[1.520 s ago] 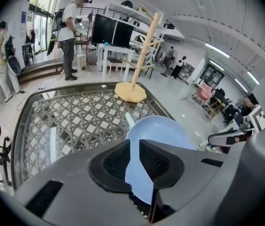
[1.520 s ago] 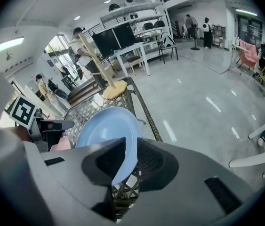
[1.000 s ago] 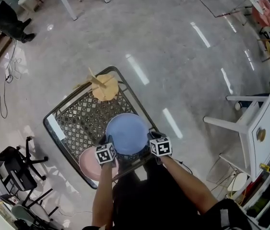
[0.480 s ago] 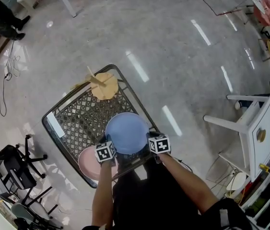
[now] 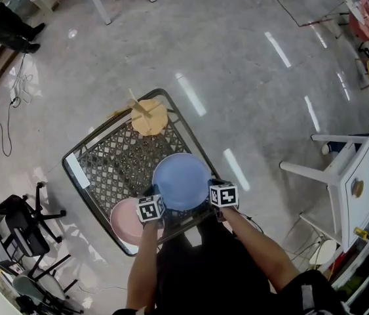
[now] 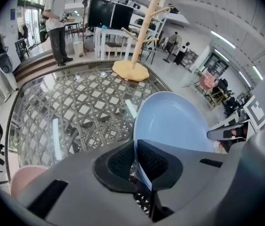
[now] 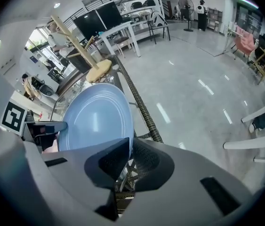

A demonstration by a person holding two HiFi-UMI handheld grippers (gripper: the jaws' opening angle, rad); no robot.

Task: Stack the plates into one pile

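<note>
You faced a lattice-patterned desk (image 5: 112,166) with a wooden branched stand (image 5: 149,117) upright near its far corner. To your right stood a white chair (image 5: 351,179); to your left a black office chair (image 5: 20,228), both on the glossy grey floor (image 5: 236,51).

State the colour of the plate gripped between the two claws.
The plate is light blue; it shows best in the right gripper view.

Grey left gripper (image 6: 135,145), grey right gripper (image 7: 131,142); black fingers (image 6: 153,163); dark clothes (image 5: 197,271).
</note>
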